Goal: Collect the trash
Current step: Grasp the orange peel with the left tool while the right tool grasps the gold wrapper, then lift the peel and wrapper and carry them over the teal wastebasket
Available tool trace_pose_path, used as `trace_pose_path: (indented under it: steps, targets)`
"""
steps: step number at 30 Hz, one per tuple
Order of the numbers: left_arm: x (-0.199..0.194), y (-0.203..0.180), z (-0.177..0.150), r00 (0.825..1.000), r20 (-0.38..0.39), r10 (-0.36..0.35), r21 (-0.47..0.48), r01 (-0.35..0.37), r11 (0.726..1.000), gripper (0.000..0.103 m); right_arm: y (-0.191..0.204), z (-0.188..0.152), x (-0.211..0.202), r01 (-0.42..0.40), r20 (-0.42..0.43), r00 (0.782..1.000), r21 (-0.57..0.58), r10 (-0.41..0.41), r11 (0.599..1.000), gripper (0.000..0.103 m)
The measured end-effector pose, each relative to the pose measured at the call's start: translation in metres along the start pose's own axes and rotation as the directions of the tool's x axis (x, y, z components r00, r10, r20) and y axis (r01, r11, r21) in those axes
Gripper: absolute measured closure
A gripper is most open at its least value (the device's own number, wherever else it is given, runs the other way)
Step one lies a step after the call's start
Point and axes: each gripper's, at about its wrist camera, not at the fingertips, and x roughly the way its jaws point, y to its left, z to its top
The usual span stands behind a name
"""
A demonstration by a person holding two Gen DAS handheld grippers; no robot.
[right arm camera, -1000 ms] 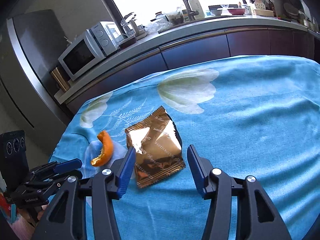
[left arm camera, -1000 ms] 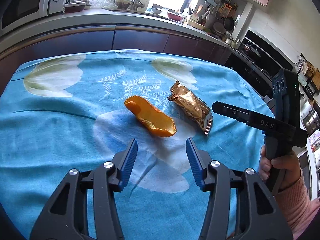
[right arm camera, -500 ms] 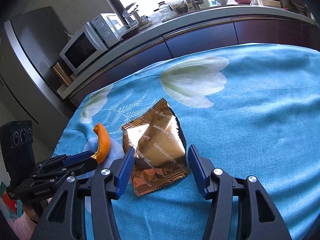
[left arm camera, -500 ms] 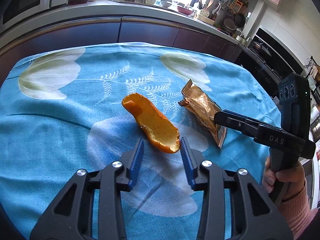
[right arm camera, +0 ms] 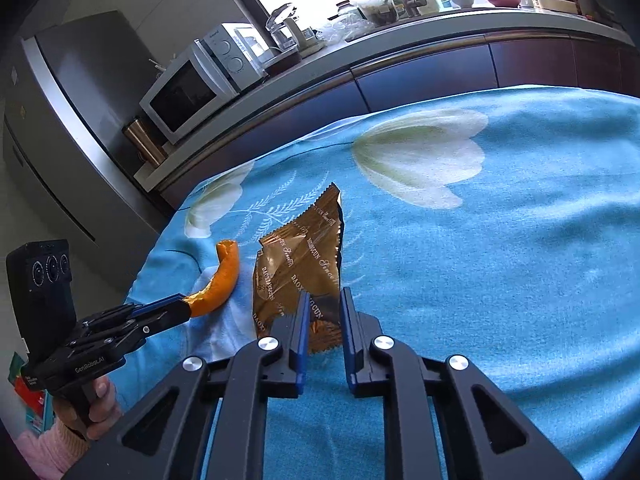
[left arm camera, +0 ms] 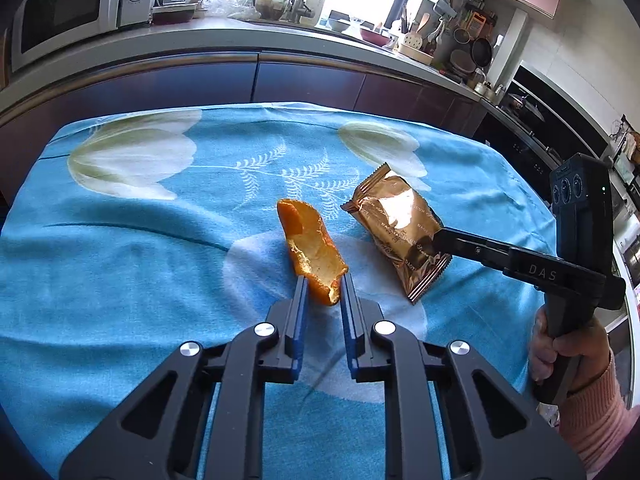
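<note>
Orange peel [left arm camera: 314, 248] pinched at its near end between the blue pads of the left gripper [left arm camera: 323, 285], jaws narrow and closing, pads pressed against both sides of the curved strip. Rest of the peel arching away over the blue flowered cloth [left arm camera: 120, 280], far tip lifted. Seen side-on from the right wrist view: same peel [right arm camera: 222, 280] curling up out of the left gripper [right arm camera: 182, 307], held by a hand [right arm camera: 96, 408] in a pink sleeve [right arm camera: 44, 448].

Gold snack wrapper [right arm camera: 300, 264] just right of the peel, near it but apart, crumpled and tented upward. Right gripper [right arm camera: 324, 296] closing on the wrapper's near edge, jaws narrow, foil squeezed between the blue pads. From the left wrist view, tip of the right gripper [left arm camera: 438, 240] clamped on the near corner of the wrapper [left arm camera: 396, 232], far crimped end pointing toward the counter. Right hand [left arm camera: 568, 356] wrapped round the black handle, pink cuff at the wrist.

Both pieces of trash lying mid-cloth, over the pale printed flower. Beyond the cloth, dark cabinet fronts [left arm camera: 256, 80] under a worktop, microwave [right arm camera: 192, 92] on the left, bright window behind.
</note>
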Motion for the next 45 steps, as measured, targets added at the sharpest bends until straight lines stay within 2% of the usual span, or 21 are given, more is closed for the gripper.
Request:
trace_pose_path:
  steps: [5, 10, 14, 18, 21, 34, 40, 43, 45]
  targets:
    - [-0.013, 0.008, -0.007, 1.000, 0.016, 0.008, -0.004, -0.008, 1.000, 0.087, 0.012, -0.001, -0.001, -0.047, 0.003, 0.999, -0.020, 0.047, 0.999, 0.091]
    - [-0.020, 0.014, -0.013, 1.000, 0.021, 0.014, -0.011, -0.014, 1.000, 0.087, 0.027, -0.002, 0.005, -0.085, -0.016, 0.996, -0.045, 0.084, 0.995, 0.083]
    - [-0.021, 0.017, -0.016, 1.000, 0.021, 0.015, -0.011, -0.015, 1.000, 0.087, 0.035, -0.002, 0.015, -0.100, -0.036, 0.994, -0.053, 0.099, 0.994, 0.082]
    - [-0.026, 0.020, -0.018, 0.999, 0.034, 0.025, -0.008, -0.024, 1.000, 0.088, 0.042, -0.004, 0.020, -0.108, -0.047, 0.993, -0.061, 0.105, 0.992, 0.094]
    - [-0.032, 0.021, -0.020, 0.998, 0.045, 0.034, -0.006, -0.034, 0.999, 0.088, 0.045, -0.003, 0.018, -0.111, -0.036, 0.993, -0.068, 0.108, 0.992, 0.099]
    - [-0.068, 0.040, -0.042, 0.993, 0.074, 0.088, 0.014, -0.089, 0.996, 0.090, 0.068, -0.006, 0.000, -0.160, 0.016, 0.987, -0.114, 0.163, 0.981, 0.101]
    - [-0.065, 0.052, -0.052, 0.995, 0.038, 0.094, -0.009, -0.094, 0.996, 0.084, 0.077, -0.010, 0.005, -0.177, -0.001, 0.984, -0.121, 0.178, 0.977, 0.101]
    - [-0.061, 0.055, -0.054, 0.995, 0.026, 0.101, -0.012, -0.101, 0.995, 0.076, 0.079, -0.011, 0.008, -0.181, -0.007, 0.983, -0.121, 0.182, 0.976, 0.101]
    - [-0.059, 0.053, -0.054, 0.994, 0.024, 0.106, -0.014, -0.106, 0.994, 0.067, 0.080, -0.011, 0.009, -0.180, -0.009, 0.984, -0.121, 0.181, 0.976, 0.101]
